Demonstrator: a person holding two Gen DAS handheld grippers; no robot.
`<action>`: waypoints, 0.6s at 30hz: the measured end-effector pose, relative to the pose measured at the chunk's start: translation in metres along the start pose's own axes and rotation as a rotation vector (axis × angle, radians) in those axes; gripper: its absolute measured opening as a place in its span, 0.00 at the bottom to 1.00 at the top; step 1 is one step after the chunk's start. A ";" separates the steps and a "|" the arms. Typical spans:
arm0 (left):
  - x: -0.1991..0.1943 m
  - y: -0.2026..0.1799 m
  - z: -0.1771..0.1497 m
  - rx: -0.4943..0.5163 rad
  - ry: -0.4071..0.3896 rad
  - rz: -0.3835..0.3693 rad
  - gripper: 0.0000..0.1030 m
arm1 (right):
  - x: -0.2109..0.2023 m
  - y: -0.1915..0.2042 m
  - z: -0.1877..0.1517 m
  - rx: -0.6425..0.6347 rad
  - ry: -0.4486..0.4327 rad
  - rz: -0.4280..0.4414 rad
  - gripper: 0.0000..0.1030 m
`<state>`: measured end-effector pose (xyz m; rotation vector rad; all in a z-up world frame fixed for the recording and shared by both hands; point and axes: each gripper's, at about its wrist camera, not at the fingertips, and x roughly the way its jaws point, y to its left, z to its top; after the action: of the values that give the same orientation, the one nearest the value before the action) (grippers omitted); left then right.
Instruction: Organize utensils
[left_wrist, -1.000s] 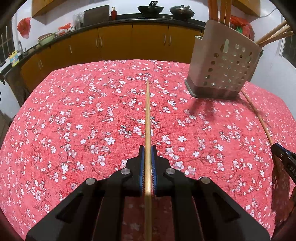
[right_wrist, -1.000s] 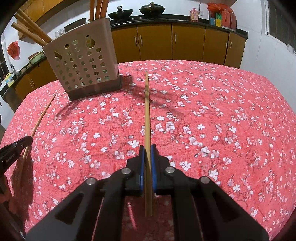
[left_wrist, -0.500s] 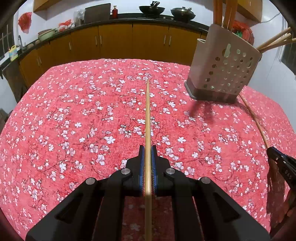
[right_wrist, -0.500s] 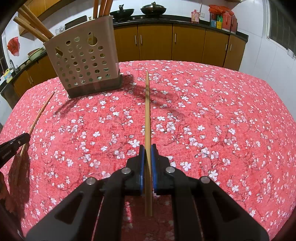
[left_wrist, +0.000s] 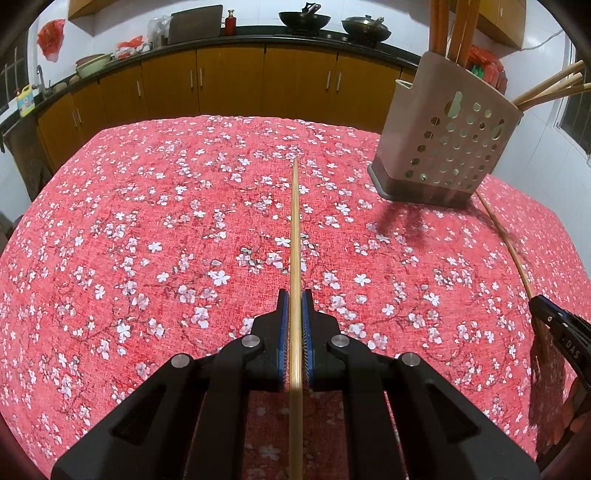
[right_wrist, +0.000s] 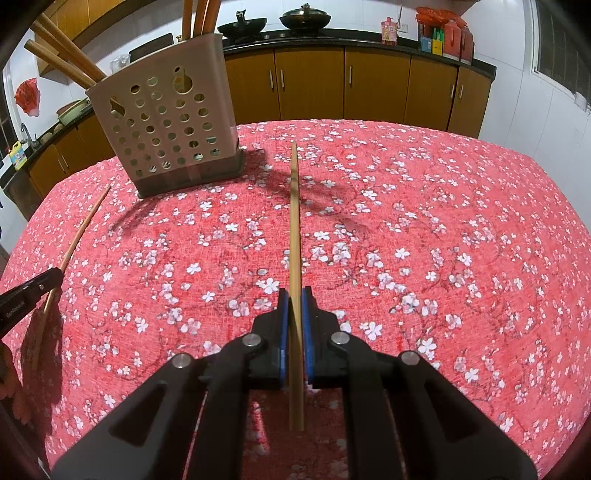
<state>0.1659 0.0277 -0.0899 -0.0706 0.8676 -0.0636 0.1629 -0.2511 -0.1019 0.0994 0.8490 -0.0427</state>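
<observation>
My left gripper (left_wrist: 294, 299) is shut on a wooden chopstick (left_wrist: 294, 236) that points straight ahead over the red floral tablecloth (left_wrist: 147, 240). The right gripper (right_wrist: 294, 297) is shut on a second chopstick (right_wrist: 294, 221), also pointing forward above the cloth. A beige perforated utensil holder (left_wrist: 447, 151) stands at the far right in the left wrist view and at the far left (right_wrist: 166, 129) in the right wrist view, with several chopsticks standing in it. Each gripper shows at the edge of the other's view, the right gripper (left_wrist: 561, 332) and the left gripper (right_wrist: 26, 295).
Wooden kitchen cabinets (left_wrist: 258, 77) under a dark counter with woks (left_wrist: 303, 18) run behind the table. A window (right_wrist: 561, 44) is on the right wall. Bottles (right_wrist: 443, 37) stand on the counter's right end.
The left wrist view has levelled out slightly, a small roll. Both chopsticks stay gripped and both hands stay in place.
</observation>
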 end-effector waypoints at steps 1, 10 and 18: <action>0.000 0.000 0.000 0.000 0.000 0.000 0.08 | 0.000 0.000 0.000 0.000 0.000 0.000 0.09; -0.003 -0.005 -0.003 0.020 0.003 0.005 0.08 | -0.003 0.000 -0.004 -0.002 0.000 -0.002 0.09; -0.012 -0.008 -0.011 0.039 0.004 0.021 0.08 | -0.007 -0.002 -0.006 0.008 0.000 0.010 0.09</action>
<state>0.1498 0.0208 -0.0870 -0.0249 0.8709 -0.0607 0.1537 -0.2526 -0.1009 0.1106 0.8486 -0.0368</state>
